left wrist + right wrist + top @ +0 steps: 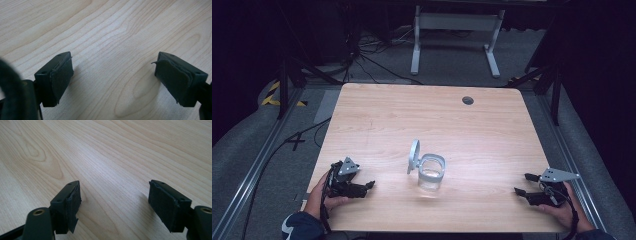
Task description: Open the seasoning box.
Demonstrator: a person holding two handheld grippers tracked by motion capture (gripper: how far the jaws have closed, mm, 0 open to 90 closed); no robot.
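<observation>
While glass jar [431,172] stands mid-table, lid [413,156] detail unclear.

Left hand-held gripper [371,184] and right hand-held gripper [522,184] rest low, jaws apparently spread.

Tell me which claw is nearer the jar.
Left. The left claw rests on the table to the left of the jar, jaws open, apart from it. The right claw sits farther off to the jar's right, near the table edge, also open.

one glass jar [431,172] (lid open), two hand-held grippers [370,184] [522,184]
</observation>
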